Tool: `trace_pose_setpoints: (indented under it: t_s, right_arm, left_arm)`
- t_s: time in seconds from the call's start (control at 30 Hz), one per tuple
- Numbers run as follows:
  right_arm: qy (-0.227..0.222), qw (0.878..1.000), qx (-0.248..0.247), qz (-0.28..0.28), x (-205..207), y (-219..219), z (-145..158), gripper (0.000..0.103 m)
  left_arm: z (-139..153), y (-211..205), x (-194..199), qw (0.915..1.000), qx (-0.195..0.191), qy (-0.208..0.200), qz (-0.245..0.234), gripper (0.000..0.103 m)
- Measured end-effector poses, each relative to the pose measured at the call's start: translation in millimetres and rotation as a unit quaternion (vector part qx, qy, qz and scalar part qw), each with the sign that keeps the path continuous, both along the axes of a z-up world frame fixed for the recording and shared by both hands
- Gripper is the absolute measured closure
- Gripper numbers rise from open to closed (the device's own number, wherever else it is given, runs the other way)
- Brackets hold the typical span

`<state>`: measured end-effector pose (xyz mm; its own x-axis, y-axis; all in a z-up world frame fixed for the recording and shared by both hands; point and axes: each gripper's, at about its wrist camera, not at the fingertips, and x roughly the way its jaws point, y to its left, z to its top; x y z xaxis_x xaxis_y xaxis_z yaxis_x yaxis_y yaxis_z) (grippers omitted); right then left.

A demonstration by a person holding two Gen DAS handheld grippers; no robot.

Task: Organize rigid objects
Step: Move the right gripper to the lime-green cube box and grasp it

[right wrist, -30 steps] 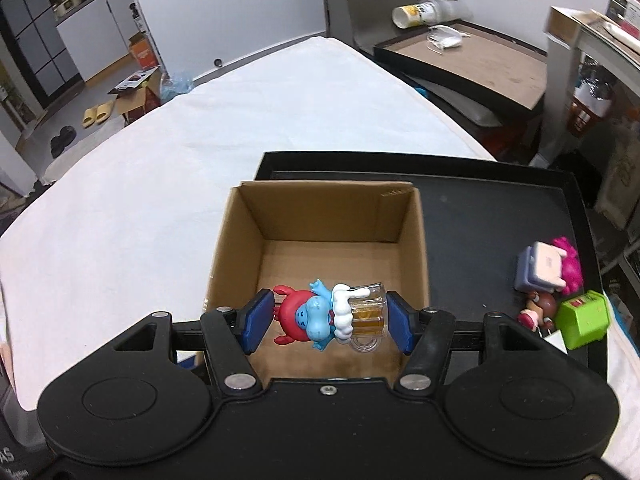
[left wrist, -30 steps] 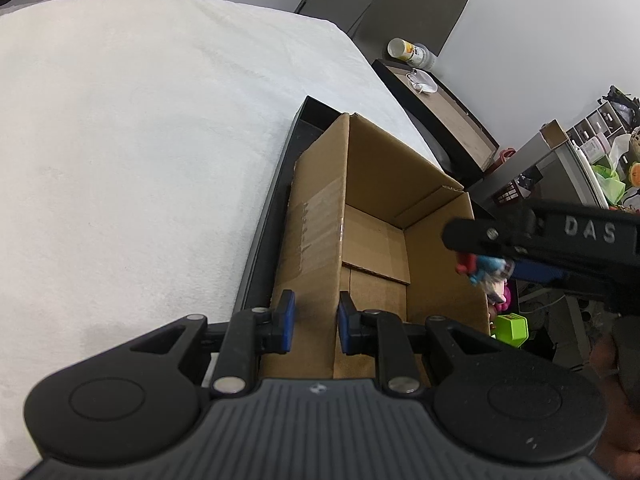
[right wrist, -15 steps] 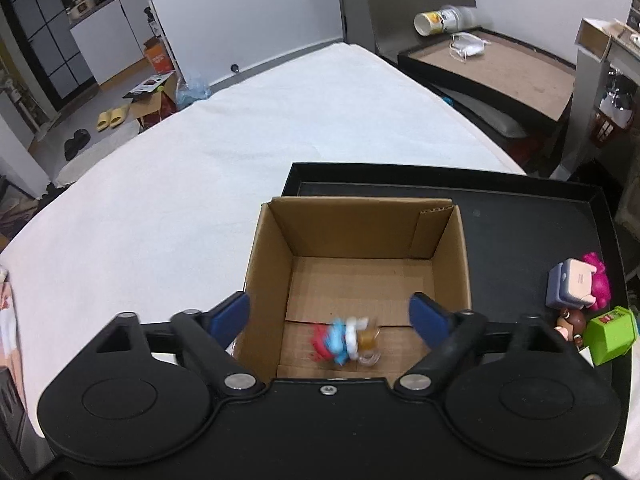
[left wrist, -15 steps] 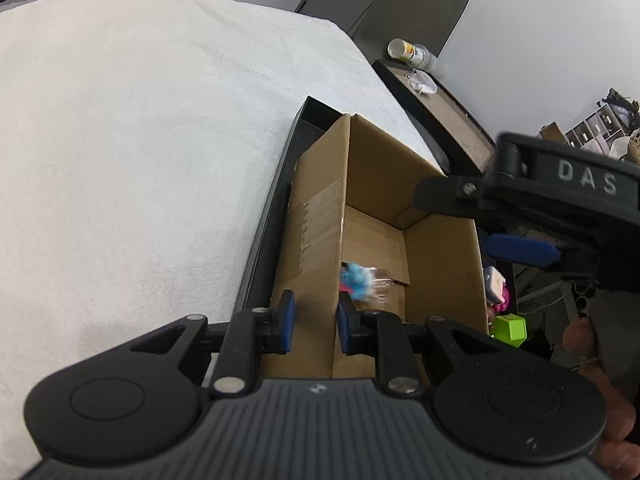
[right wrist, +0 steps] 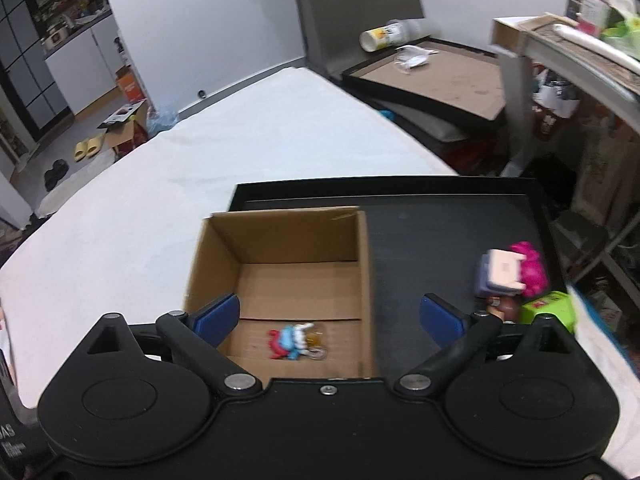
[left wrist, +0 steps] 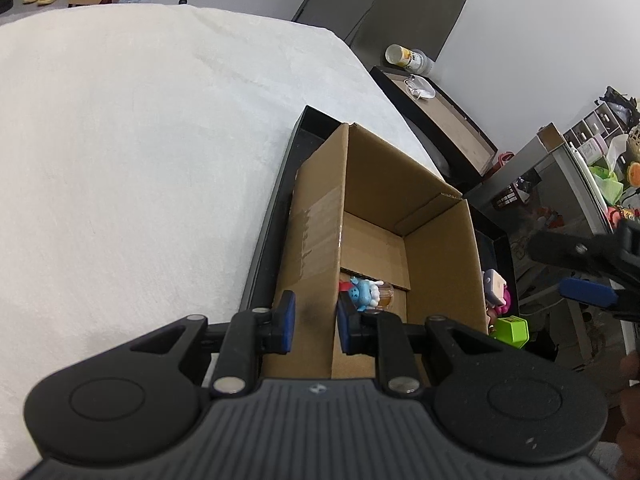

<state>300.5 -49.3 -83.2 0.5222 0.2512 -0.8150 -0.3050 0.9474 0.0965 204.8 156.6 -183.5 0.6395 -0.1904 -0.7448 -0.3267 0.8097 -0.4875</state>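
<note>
An open cardboard box (right wrist: 280,236) (left wrist: 436,240) stands on a black tray (right wrist: 452,232). A blue and red toy figure with a clear mug (right wrist: 296,342) (left wrist: 366,291) lies on the box floor. My left gripper (left wrist: 313,325) is shut on the box's left wall (left wrist: 316,240). My right gripper (right wrist: 328,318) is open and empty above the box's near edge; it also shows at the right of the left wrist view (left wrist: 584,276). A pink-haired doll (right wrist: 510,274) and a green block (right wrist: 550,310) sit on the tray right of the box.
The tray lies on a white padded surface (right wrist: 200,160) (left wrist: 140,160). A second tray with a tipped cup (right wrist: 380,34) sits behind. Cluttered shelves (right wrist: 580,40) stand at the right.
My right gripper opened and dropped the toy figure into the box, then lifted and pulled back to the right. My left gripper kept its hold on the box wall.
</note>
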Motion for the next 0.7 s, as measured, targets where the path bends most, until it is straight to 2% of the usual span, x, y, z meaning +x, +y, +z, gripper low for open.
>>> trace_pose_setpoints:
  t_s: [0.7]
  right_arm:
    - [-0.007, 0.997, -0.056, -0.054, 0, -104, -4, 0.006]
  left_arm:
    - [2, -7, 0, 0.9997, 0.020, 0.009, -0.003, 0.083]
